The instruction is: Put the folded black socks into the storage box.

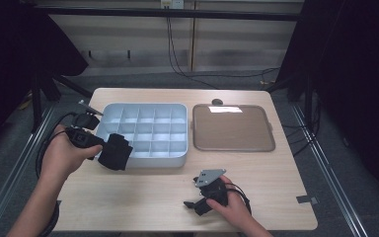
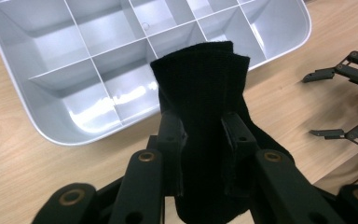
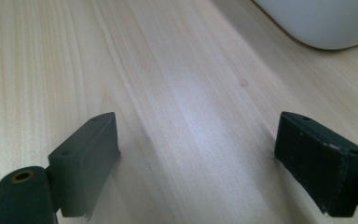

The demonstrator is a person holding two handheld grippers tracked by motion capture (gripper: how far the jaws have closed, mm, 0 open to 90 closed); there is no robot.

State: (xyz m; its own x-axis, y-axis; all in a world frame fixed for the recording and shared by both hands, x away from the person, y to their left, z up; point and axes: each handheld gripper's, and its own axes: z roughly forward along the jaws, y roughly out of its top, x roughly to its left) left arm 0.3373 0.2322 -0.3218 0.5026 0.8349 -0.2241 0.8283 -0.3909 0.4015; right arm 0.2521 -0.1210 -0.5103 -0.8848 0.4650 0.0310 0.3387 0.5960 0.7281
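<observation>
Surface: a pale wooden table [image 1: 143,197] is seen from above, with grey floor and dark drapes around it and cables trailing at the back wall.

Held thing: a black folded cloth [image 1: 114,151] — possibly a sock, though that cannot be told for sure — is clamped between the jaws of the left gripper [image 1: 109,148], at the left of the high view. In the left gripper view the cloth [image 2: 200,93] stands up between the jaws and hangs over the near rim of the grey divided tray [image 2: 51,133].

Tray: the grey divided tray [image 1: 180,160] lies at centre frame, its compartments apparently bare; a flat brown lid or tray [image 1: 269,133] lies just beside it toward the right.

Right gripper: the right gripper [image 1: 191,205] is rested low at the lower centre of the high view, jaws spread wide with nothing between them; bare wood is seen between its jaws in the right gripper view.

Step in hand: the cloth is judged to be on its way into a compartment at the lower left corner of the tray.

Doing it well: the cloth should be lifted clear of the rim, centred over one cell, lowered between the dividers, and let go only then — otherwise it may drape across a wall.

Edges: the tray's near rim and thin dividers are the catches.

Open room: much bare wood is left along the bottom of the high view, between the two hands.
</observation>
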